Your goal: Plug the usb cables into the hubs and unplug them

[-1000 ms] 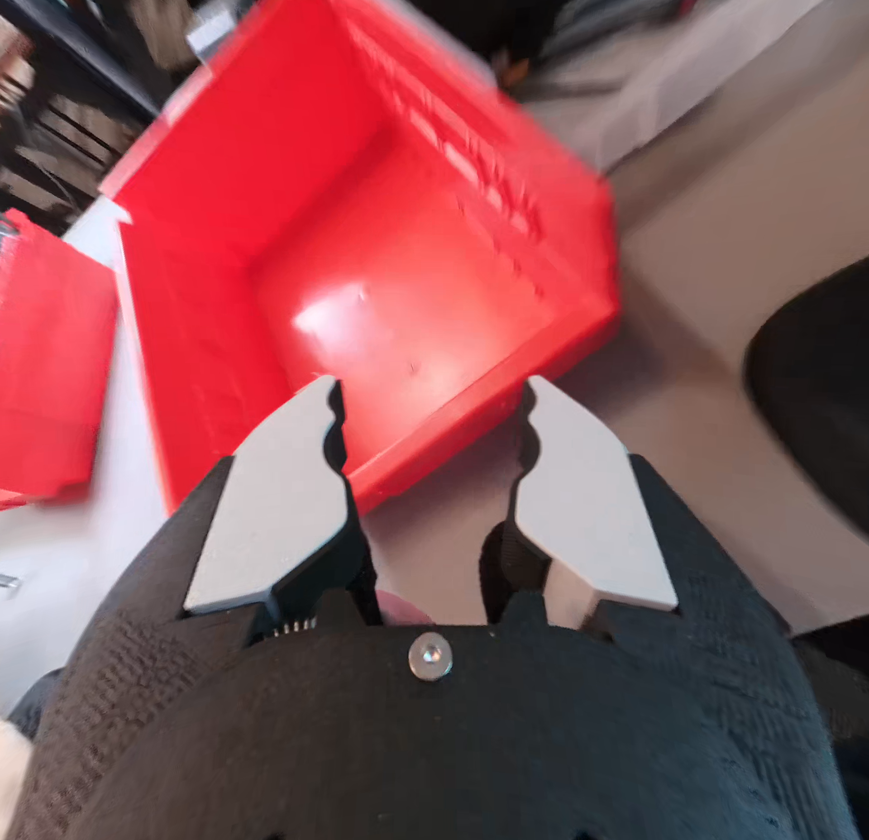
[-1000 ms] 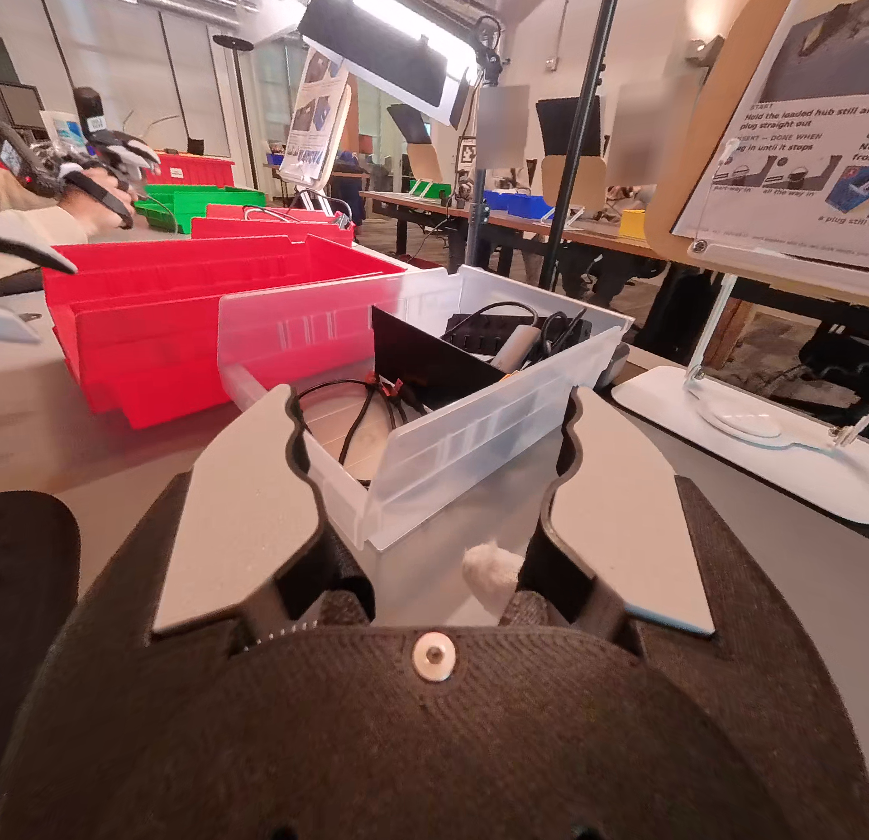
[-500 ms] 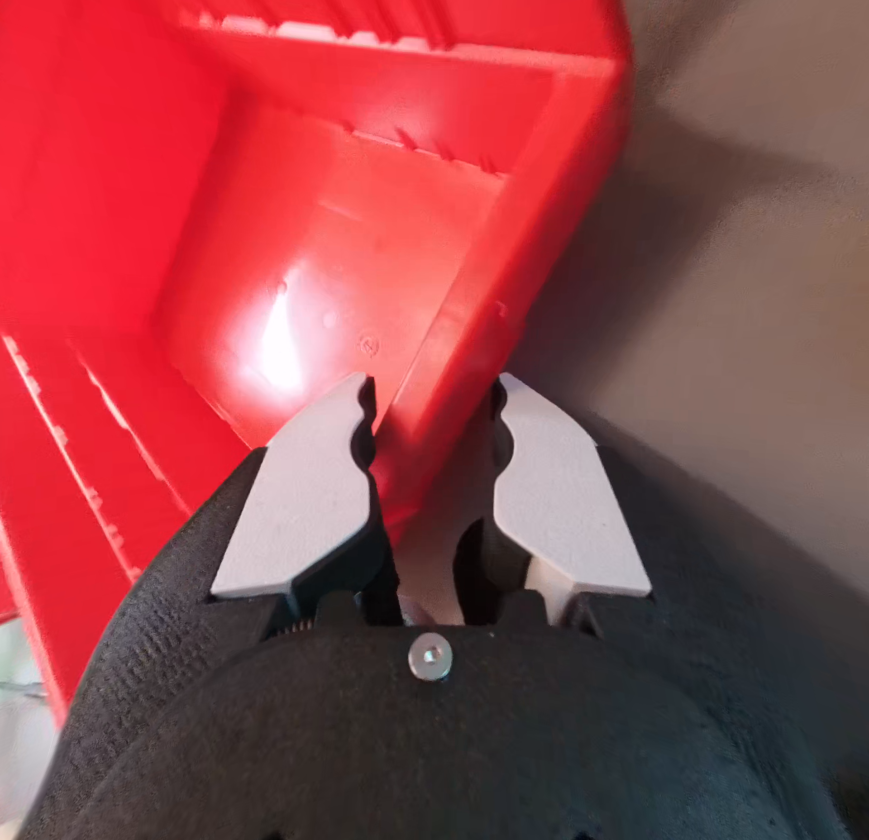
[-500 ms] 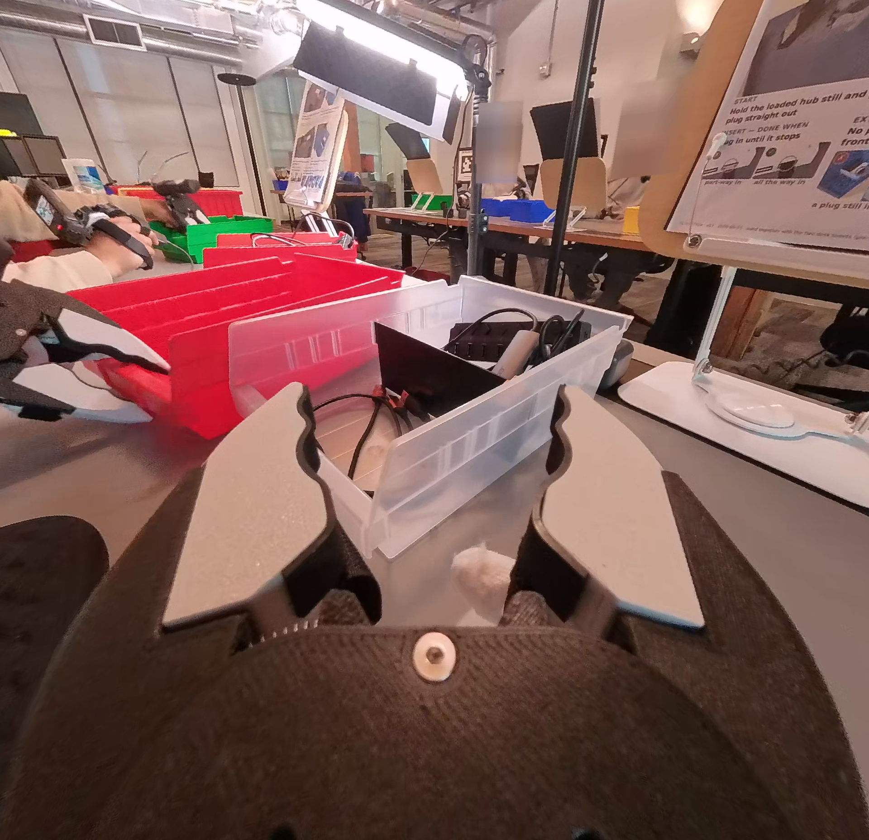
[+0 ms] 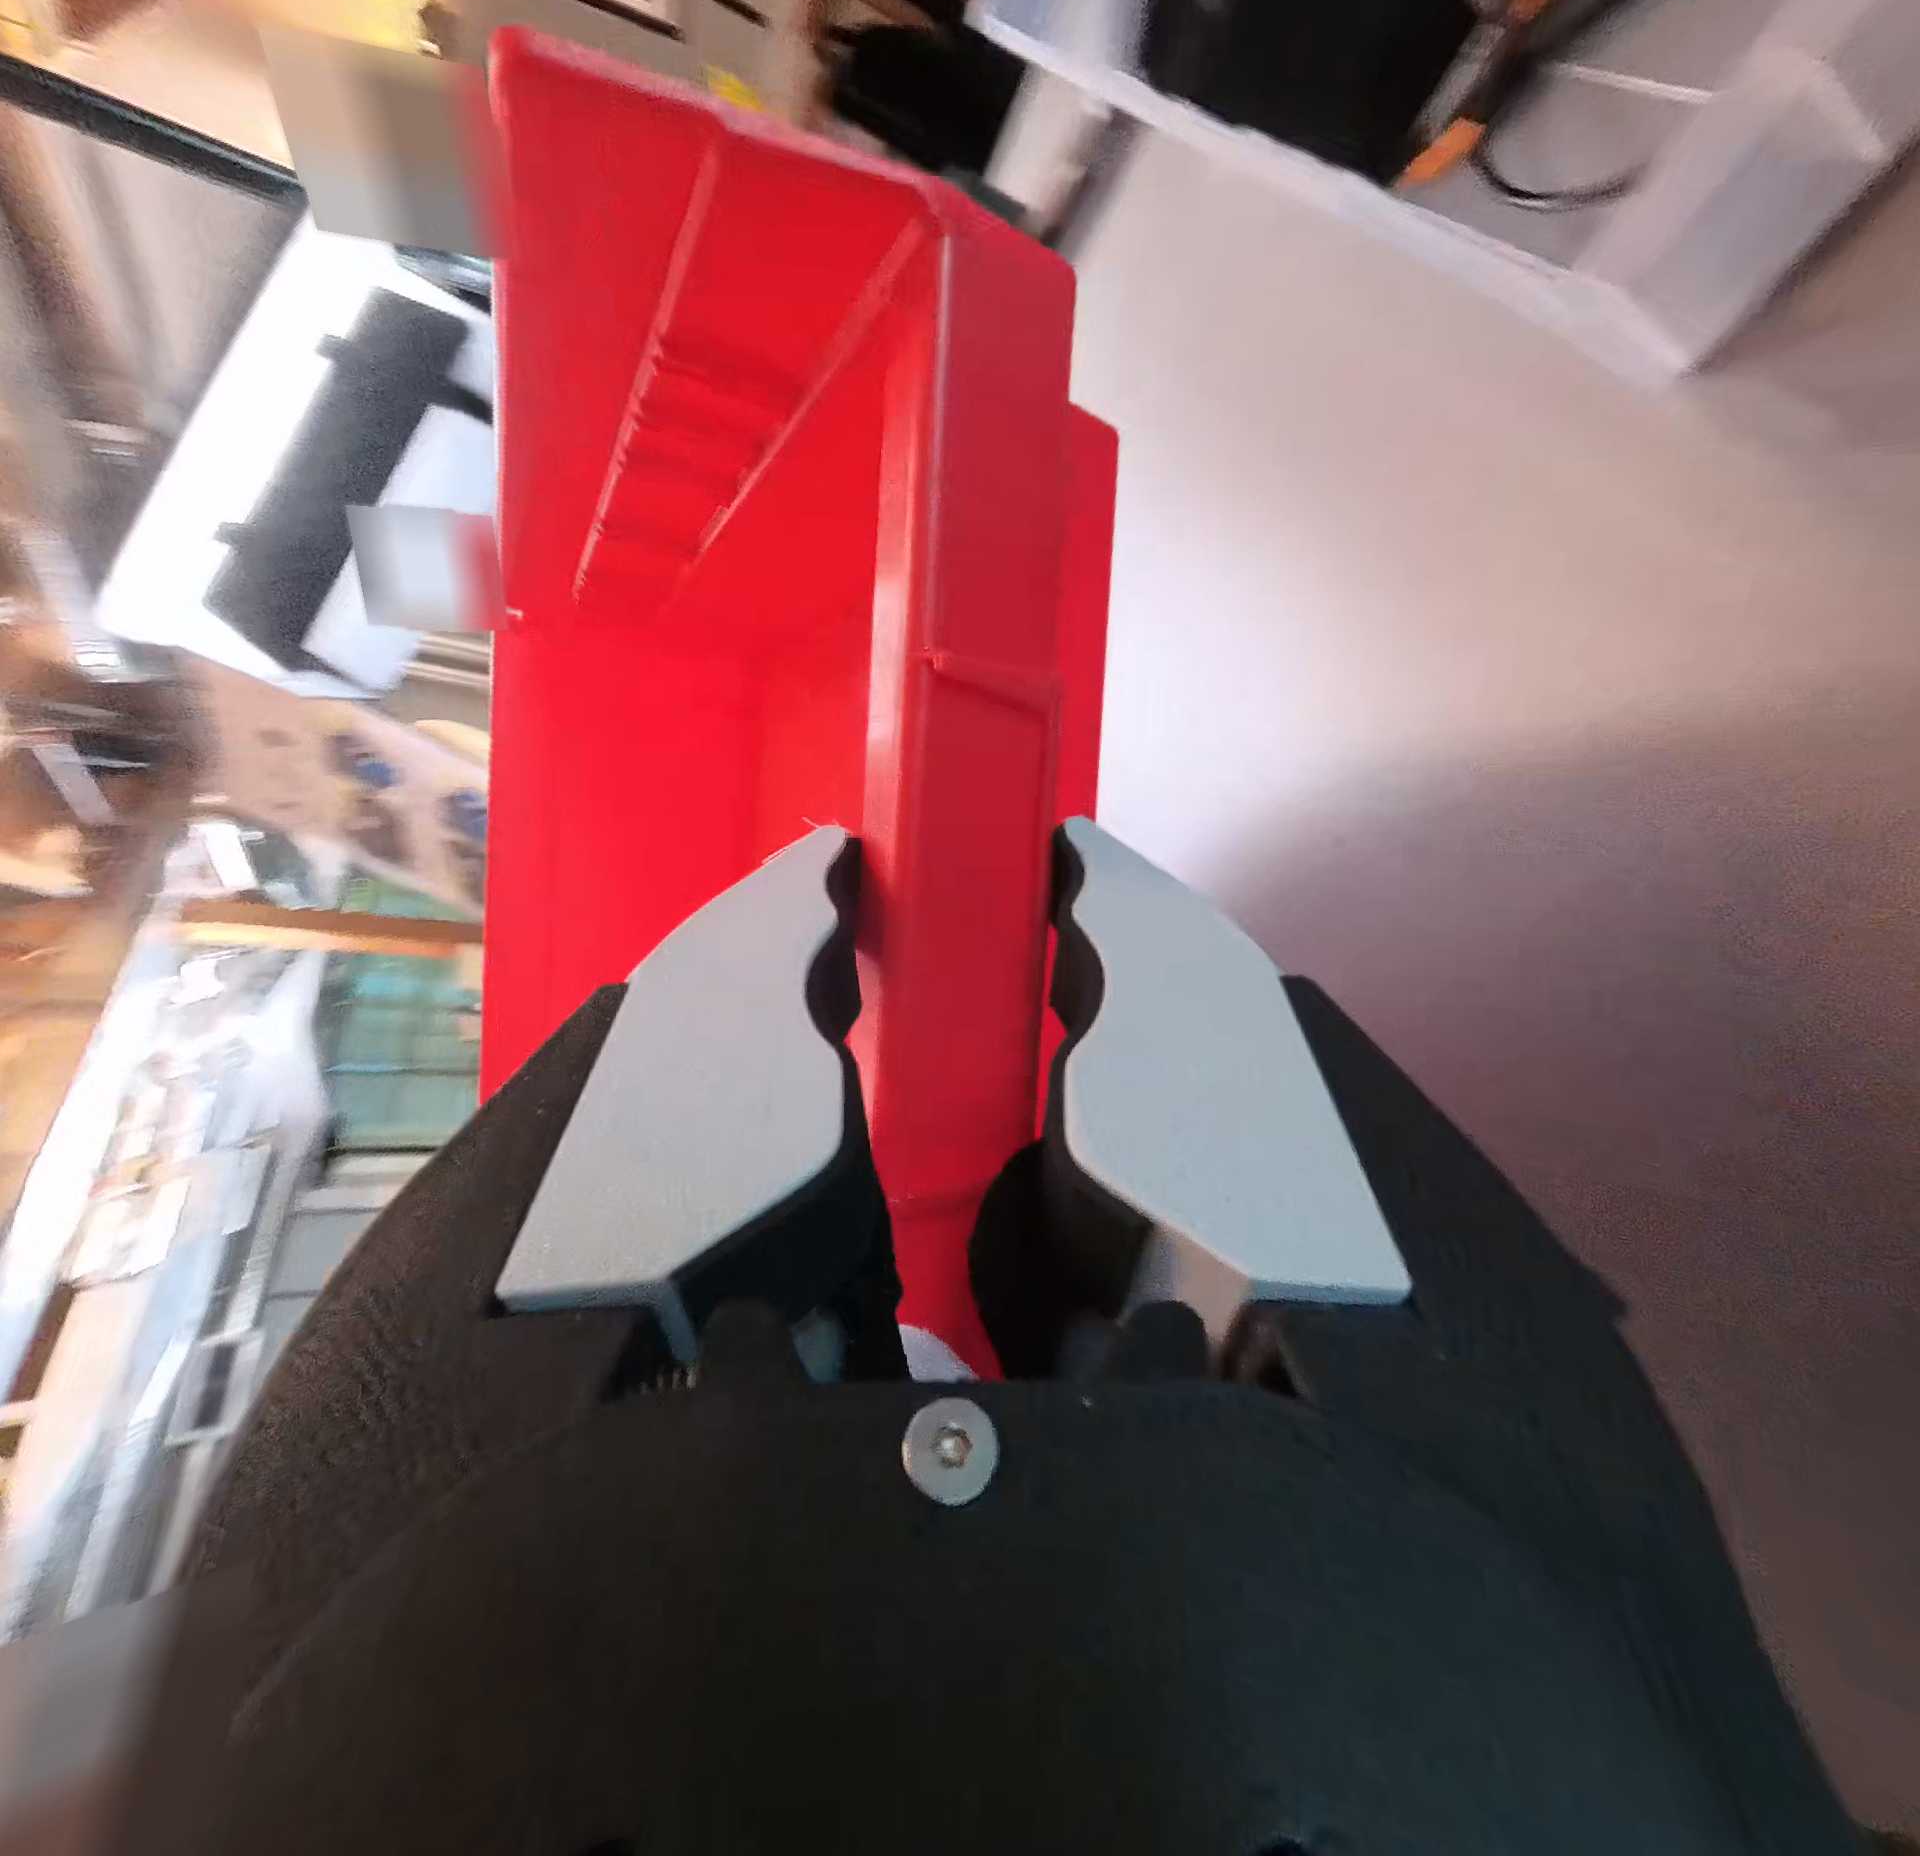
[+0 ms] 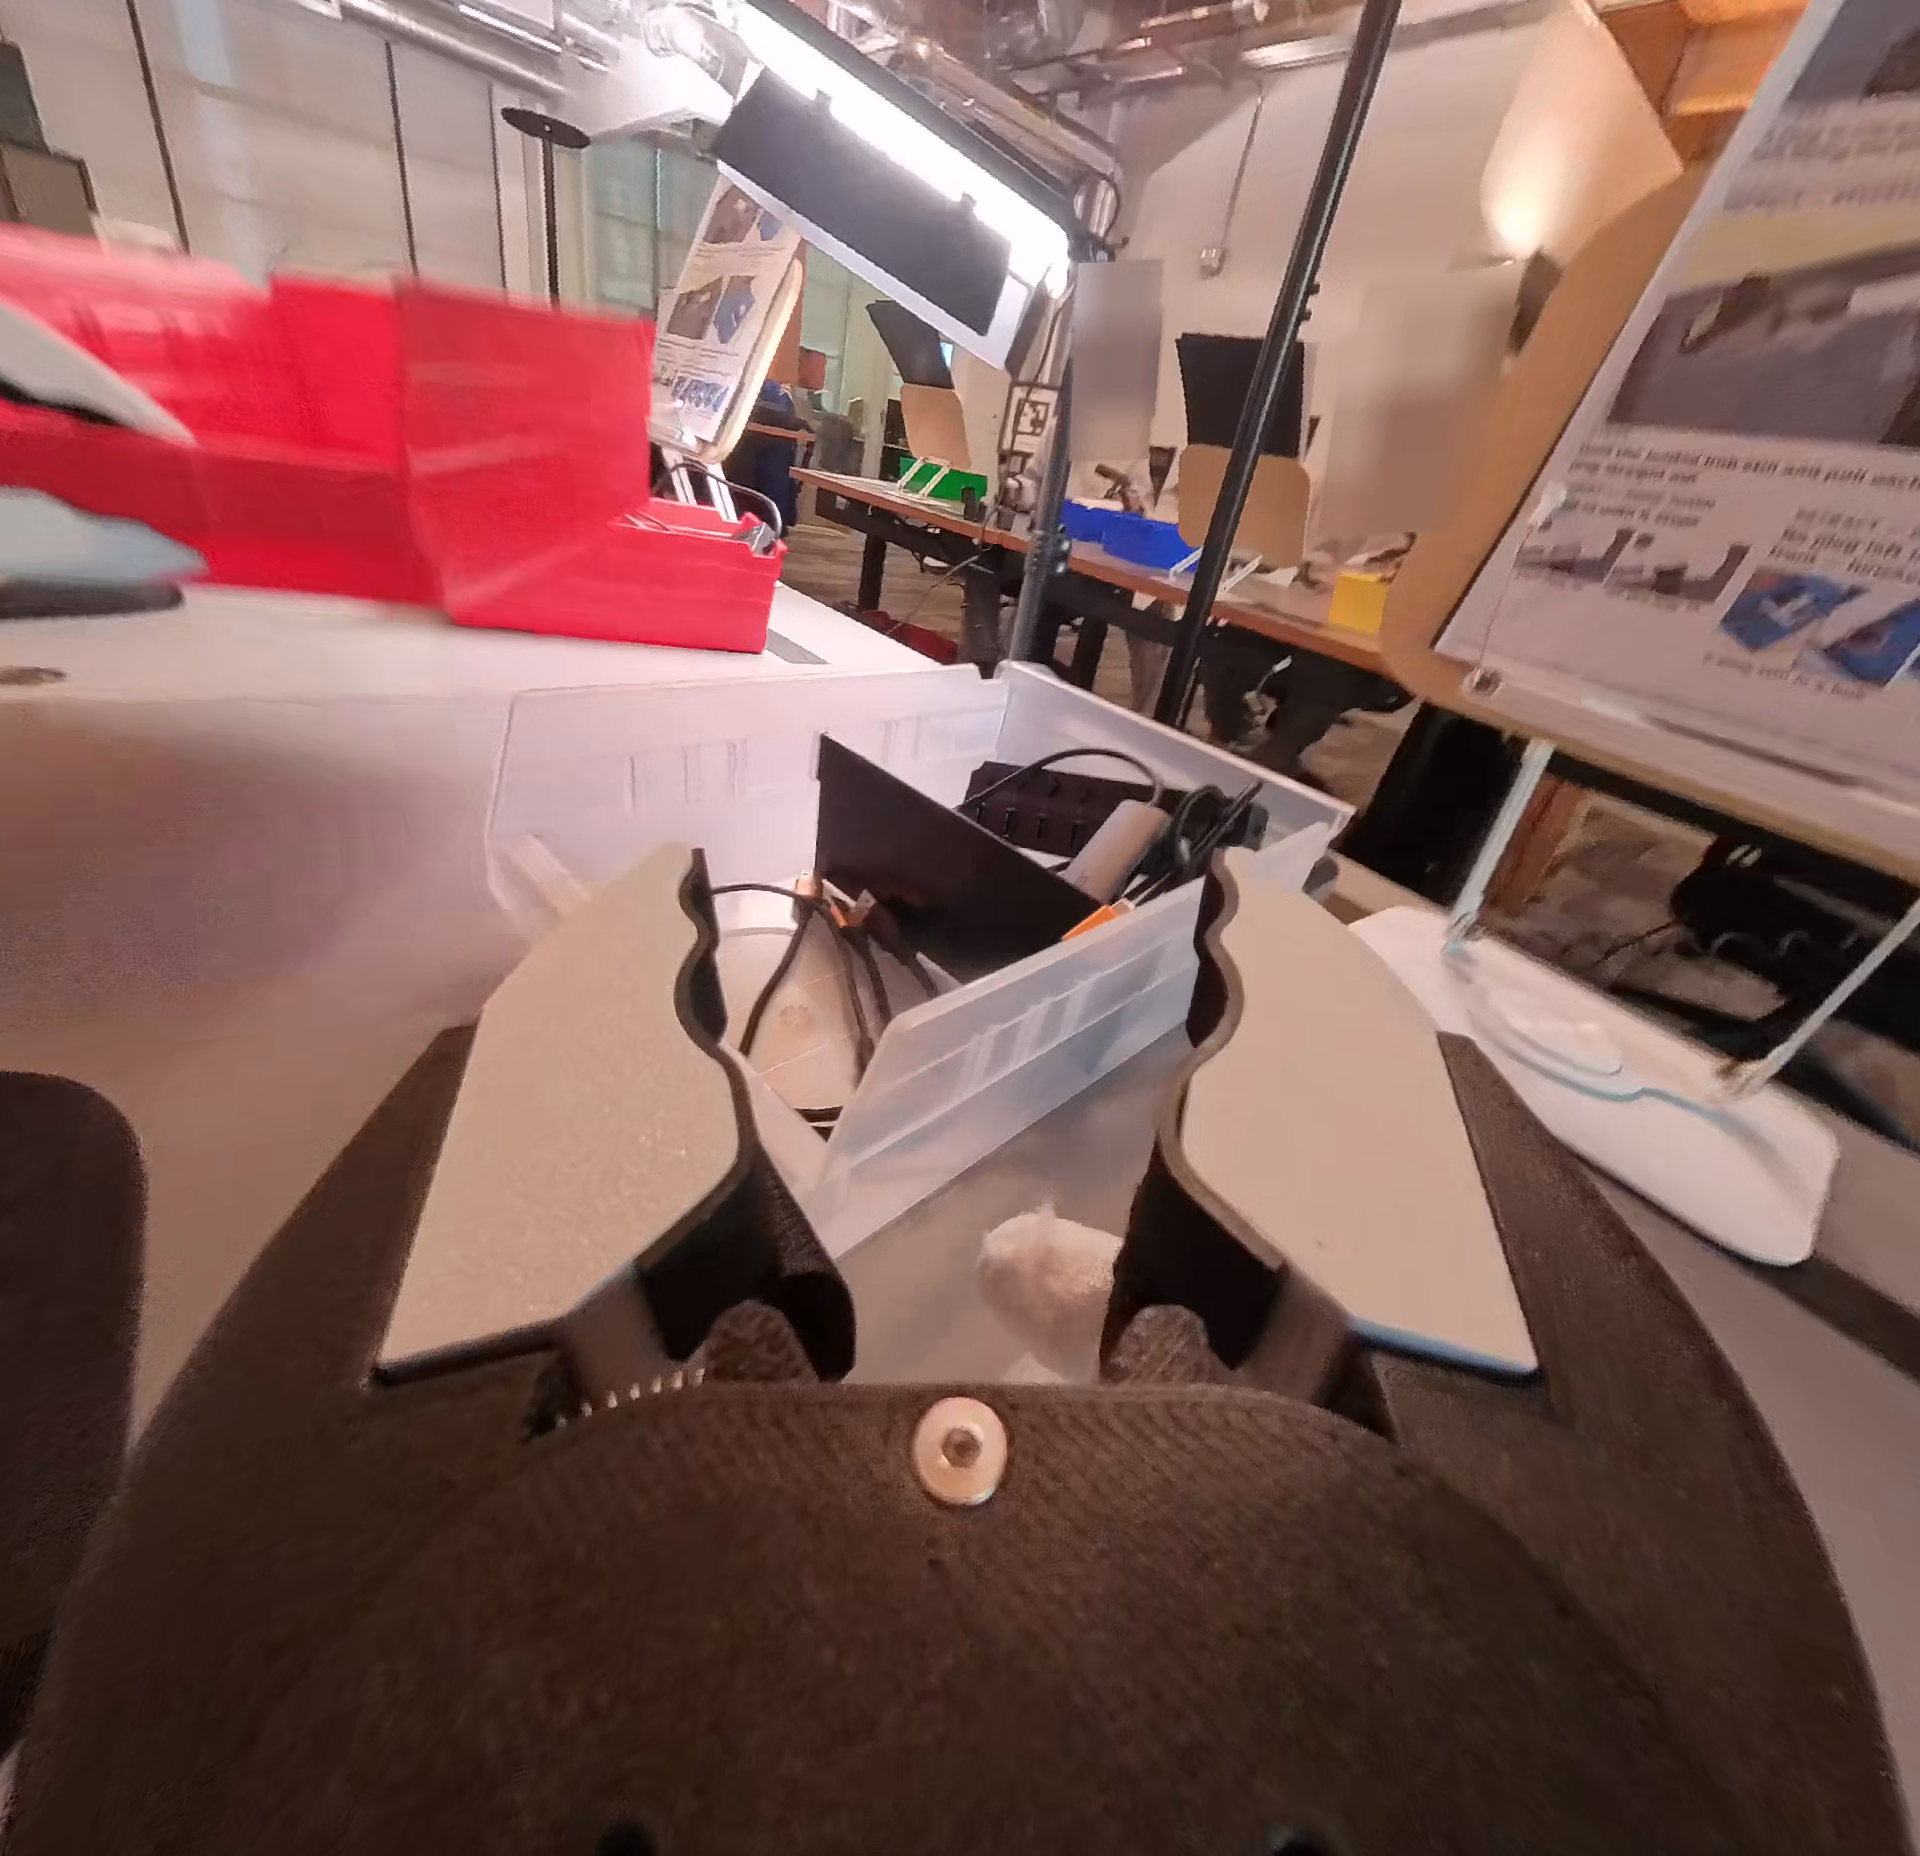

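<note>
My left gripper (image 5: 956, 850) is shut on the side wall of an empty red bin (image 5: 727, 663) and holds it tilted, lifted off the table. In the right wrist view this red bin (image 6: 468, 456) hangs blurred at the upper left, with the left gripper's fingers (image 6: 94, 554) on it. My right gripper (image 6: 951, 871) is open and empty, just before a clear plastic bin (image 6: 748, 757). A black divider (image 6: 935, 861) splits that bin. Black USB cables (image 6: 821, 965) lie in the near part. A black hub (image 6: 1049, 798) and a white plug (image 6: 1117, 840) lie in the far part.
A second red bin (image 6: 675, 580) sits on the table behind the lifted one. An instruction sheet in a clear stand (image 6: 1714, 518) with a white base (image 6: 1621, 1110) stands at the right. A black lamp pole (image 6: 1247, 456) rises behind the clear bin. The grey table (image 6: 260, 819) spreads to the left. There is about 30 centimeters between the tips of the two grippers. The white plug (image 6: 1117, 840) lies some 25 centimeters from my right tips, 35 centimeters from my left tips.
My left gripper closed on the red bin's wall and lifted the bin up off the table, turning it. My right gripper moved a little closer to the clear bin and stayed open.
</note>
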Demonstrator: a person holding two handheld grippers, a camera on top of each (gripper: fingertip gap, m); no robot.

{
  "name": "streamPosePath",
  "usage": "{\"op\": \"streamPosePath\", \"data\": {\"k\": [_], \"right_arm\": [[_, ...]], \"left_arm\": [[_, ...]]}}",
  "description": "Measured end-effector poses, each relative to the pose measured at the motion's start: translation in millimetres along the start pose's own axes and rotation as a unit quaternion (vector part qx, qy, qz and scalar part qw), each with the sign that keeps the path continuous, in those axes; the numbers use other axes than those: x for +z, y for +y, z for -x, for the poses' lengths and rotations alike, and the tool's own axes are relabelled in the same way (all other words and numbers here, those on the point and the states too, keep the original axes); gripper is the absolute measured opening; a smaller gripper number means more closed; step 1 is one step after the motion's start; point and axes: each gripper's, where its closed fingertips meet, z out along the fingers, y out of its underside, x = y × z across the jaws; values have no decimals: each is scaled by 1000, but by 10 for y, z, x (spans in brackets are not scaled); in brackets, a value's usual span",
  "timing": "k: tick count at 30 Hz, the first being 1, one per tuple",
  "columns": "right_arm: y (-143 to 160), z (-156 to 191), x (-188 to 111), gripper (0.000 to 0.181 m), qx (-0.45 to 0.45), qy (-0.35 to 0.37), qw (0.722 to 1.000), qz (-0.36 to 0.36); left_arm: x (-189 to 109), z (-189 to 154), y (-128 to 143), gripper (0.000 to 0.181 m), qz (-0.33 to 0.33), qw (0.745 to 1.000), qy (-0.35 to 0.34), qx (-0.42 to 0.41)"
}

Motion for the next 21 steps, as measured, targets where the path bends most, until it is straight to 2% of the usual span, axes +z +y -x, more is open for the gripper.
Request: {"op": "streamPosePath", "data": {"k": [2, 4, 6, 11, 13, 15, 17, 21], "right_arm": [[-61, 9, -15, 87, -41, 12, 999, -9], [-143, 19, -37, 87, -81, 25, 996, -24], [-248, 43, -72, 88, -116, 35, 991, -49], [-551, 20, -263, 93, -224, 76, 967, -100], [-634, -8, -398, 93, -267, 95, 952, -115], [-685, 75, -538, 94, -300, 83, 940, -141], [-648, 235, -590, 97, -296, 32, 943, -149], [-713, 240, -643, 100, -271, 17, 948, -167]], "left_arm": [[-182, 291, -144, 33, -21, 995, -97, 25], [-478, 625, -434, 30, -61, 966, -241, 76], [-724, 759, -708, 28, -82, 946, -301, 81], [-1100, 637, -1412, 23, -192, 913, -338, 127], [-1201, 571, -1655, 11, -226, 898, -352, 135], [-1307, 469, -1882, 8, -270, 887, -352, 131], [-1338, 349, -2026, 7, -307, 895, -301, 121], [-1455, 98, -2182, 4, -362, 894, -222, 143]]}}
